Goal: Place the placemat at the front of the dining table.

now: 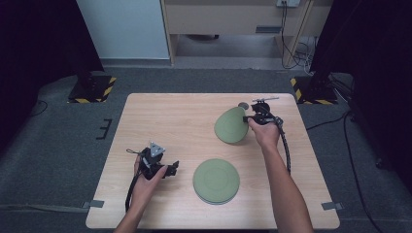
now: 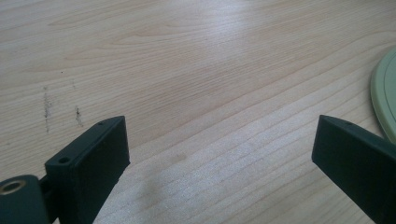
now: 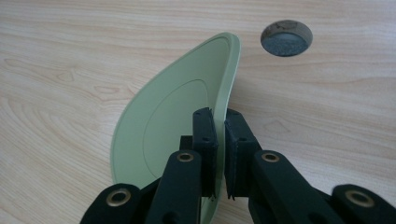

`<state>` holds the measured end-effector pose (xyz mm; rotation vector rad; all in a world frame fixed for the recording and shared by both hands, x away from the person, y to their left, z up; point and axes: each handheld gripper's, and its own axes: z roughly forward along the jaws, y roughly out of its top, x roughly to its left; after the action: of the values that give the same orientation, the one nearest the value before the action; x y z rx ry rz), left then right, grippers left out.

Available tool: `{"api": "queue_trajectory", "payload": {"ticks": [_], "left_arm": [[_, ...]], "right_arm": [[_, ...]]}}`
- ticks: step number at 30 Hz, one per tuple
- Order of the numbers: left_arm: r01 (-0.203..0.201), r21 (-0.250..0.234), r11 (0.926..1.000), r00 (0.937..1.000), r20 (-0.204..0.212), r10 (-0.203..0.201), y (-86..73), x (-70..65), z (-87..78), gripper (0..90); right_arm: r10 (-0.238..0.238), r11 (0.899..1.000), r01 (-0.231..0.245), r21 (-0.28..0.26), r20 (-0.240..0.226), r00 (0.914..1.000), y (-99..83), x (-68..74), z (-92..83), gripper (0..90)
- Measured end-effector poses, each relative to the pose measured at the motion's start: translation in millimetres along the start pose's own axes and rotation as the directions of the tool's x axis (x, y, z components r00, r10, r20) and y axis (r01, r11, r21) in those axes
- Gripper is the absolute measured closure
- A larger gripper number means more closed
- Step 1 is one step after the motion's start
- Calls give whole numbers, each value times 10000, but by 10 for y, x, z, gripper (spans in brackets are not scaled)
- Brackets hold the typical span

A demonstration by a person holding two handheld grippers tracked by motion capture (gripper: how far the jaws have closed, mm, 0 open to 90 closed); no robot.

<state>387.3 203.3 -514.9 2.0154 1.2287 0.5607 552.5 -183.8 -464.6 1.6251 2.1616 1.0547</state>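
Observation:
A pale green plate (image 1: pixel 231 125) is tipped up on edge at the back right of the wooden table (image 1: pixel 165 116). My right gripper (image 1: pixel 252 118) is shut on its rim. In the right gripper view the two black jaws pinch the plate's (image 3: pixel 168 116) edge, right gripper (image 3: pixel 219 122). A stack of green plates (image 1: pixel 216 180) lies flat near the front middle. My left gripper (image 1: pixel 173 167) hovers open just left of that stack. In the left gripper view its jaws stand wide apart over bare wood, left gripper (image 2: pixel 219 140), with the stack's rim (image 2: pixel 385 93) at the far right.
A round cable hole (image 1: pixel 243 105) sits in the table behind the tilted plate, also in the right gripper view as the hole (image 3: pixel 286 38). Grey carpet surrounds the table, with stand bases (image 1: pixel 92 87) at both back corners.

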Motion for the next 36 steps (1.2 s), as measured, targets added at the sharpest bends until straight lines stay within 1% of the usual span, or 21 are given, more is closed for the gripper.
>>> {"api": "queue_trajectory", "payload": {"ticks": [5,12,16,18,20,22,24,25,27,28,32,33,34,36], "left_arm": [[119,28,9999,9999,21,-119,-4,17,0,33],[99,87,9999,10000,0,-99,-6,16,12,33],[34,160,9999,10000,-16,-33,-7,7,25,33],[29,173,9998,10000,-1,-29,-8,10,26,33],[64,154,9999,10000,-11,-64,-8,17,24,32],[105,133,9999,9999,-30,-105,-8,22,24,31],[144,111,9998,9999,-44,-144,-8,26,25,31],[142,103,9998,9999,-33,-141,-8,28,26,30],[164,111,9998,9999,-11,-164,-8,33,27,30],[163,105,9998,9999,-14,-163,-9,35,27,30],[210,68,9998,9998,-11,-210,-8,42,21,30],[215,66,9997,9998,11,-215,-8,44,19,29],[207,83,9998,9998,12,-207,-9,47,16,29],[170,94,9998,9999,30,-171,-11,47,13,28]], "right_arm": [[265,9996,-266,137,105,9996,-66,-77,66,844],[643,9977,-646,192,144,9978,-154,-185,151,831],[689,9974,-693,213,190,9974,-179,-232,188,792],[764,9967,-773,251,345,9965,-191,-257,193,721],[859,9960,-871,185,593,9945,-207,-291,183,628],[1013,9948,-1017,38,608,9930,-220,-327,146,587],[1039,9946,-1033,-127,701,9921,-219,-348,92,523],[1077,9941,-1064,-213,688,9918,-215,-352,68,505],[1145,9929,-1119,-400,716,9908,-198,-354,5,430],[1114,9928,-1077,-523,753,9909,-188,-355,-27,416],[1244,9885,-1189,-935,560,9906,-148,-345,-145,305],[1286,9876,-1235,-966,485,9905,-138,-339,-160,253],[1328,9872,-1282,-948,442,9902,-128,-332,-174,228],[1249,9860,-1193,-1165,419,9913,-115,-314,-210,189]]}}
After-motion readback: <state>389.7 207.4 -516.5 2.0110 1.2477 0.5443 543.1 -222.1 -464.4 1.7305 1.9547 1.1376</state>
